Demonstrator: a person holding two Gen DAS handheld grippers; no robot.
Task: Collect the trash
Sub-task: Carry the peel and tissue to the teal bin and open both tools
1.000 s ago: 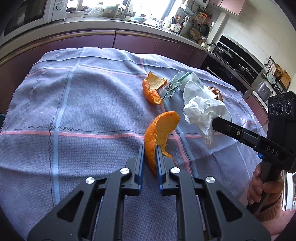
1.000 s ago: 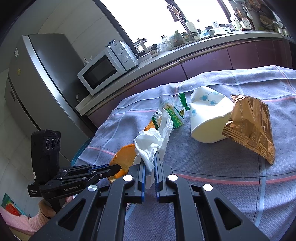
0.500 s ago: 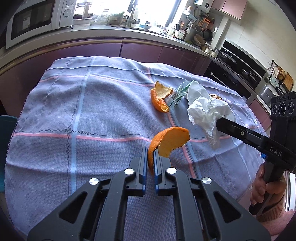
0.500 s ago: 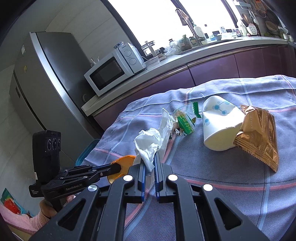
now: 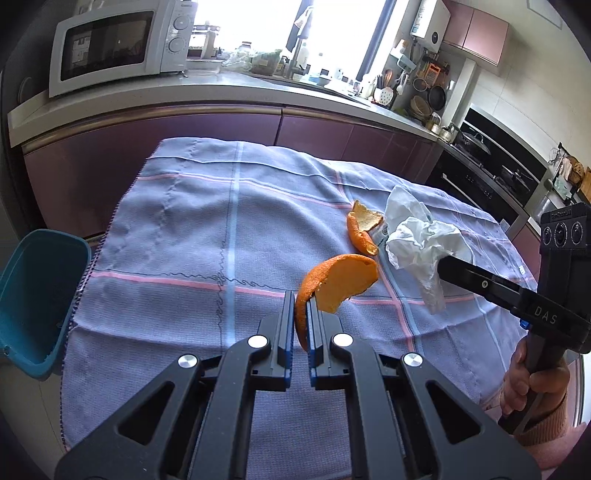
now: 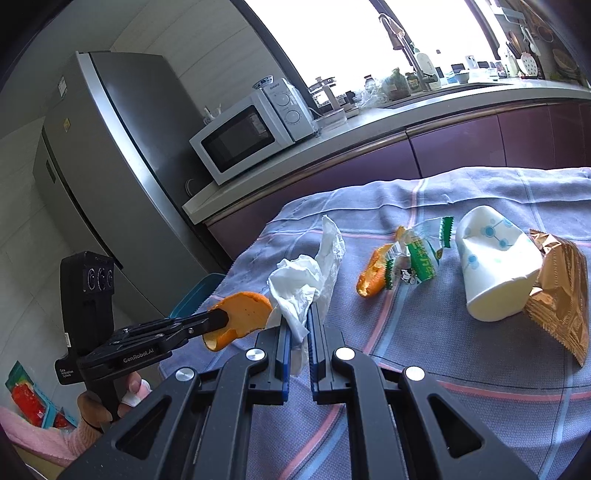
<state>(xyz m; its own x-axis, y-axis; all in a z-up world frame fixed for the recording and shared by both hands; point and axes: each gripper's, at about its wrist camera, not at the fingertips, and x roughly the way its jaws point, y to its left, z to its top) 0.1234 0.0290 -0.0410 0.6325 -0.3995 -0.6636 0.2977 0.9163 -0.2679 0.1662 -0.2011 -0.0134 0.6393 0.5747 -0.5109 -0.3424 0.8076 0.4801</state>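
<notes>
Readable text, all of it on the gripper bodies:
- "DAS" in pale letters on the side of the right gripper (image 5: 447, 266), seen from the left wrist camera.
- "GenRobot.AI" on the side plate of the left gripper (image 6: 218, 317), seen from the right wrist camera.
- Small white label on that gripper's handle: first word looks like "Data", the rest is too small to read.

Print on the green wrapper (image 6: 423, 258) and the microwave (image 6: 255, 134) badge: illegible.

bright daylight from blown-out window (image 5: 332, 33), sharp focus, fisheye bending and dark corners
</notes>
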